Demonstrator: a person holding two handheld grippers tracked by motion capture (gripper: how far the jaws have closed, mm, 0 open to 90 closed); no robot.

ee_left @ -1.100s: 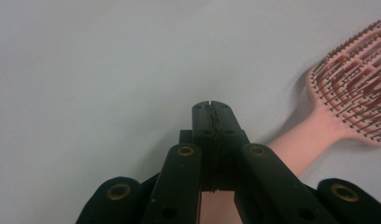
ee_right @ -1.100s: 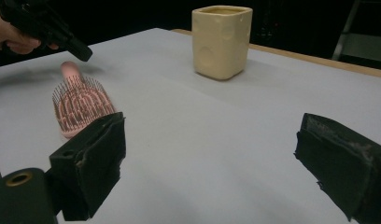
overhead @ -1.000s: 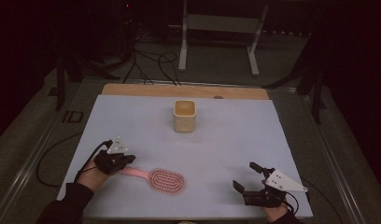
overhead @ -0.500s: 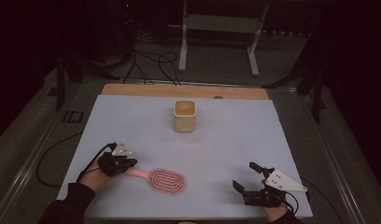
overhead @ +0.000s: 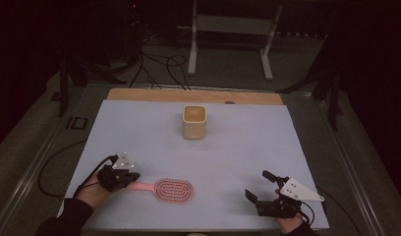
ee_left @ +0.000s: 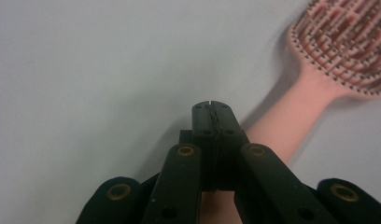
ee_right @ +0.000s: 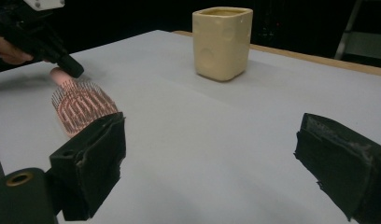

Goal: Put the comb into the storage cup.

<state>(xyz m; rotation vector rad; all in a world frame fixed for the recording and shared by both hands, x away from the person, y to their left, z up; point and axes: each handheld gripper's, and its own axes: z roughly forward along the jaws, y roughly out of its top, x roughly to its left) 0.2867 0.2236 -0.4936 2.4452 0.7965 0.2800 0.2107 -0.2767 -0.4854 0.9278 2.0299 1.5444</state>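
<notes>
The left gripper (overhead: 124, 178), jaws pressed together and empty, has edged down onto the pink plastic paddle hairbrush's (overhead: 166, 190) handle without seizing it, while the right gripper (overhead: 267, 192) waits agape.

In the left gripper view, the hairbrush (ee_left: 340, 42) ran off the top and right edges, its bristles blurred, and the closed left claw (ee_left: 212, 108) hid the near end of the handle. In the high view, the right hand (overhead: 289, 225) was cut off by the bottom edge. The cup's (overhead: 194, 122) contents couldn't be made out.
</notes>
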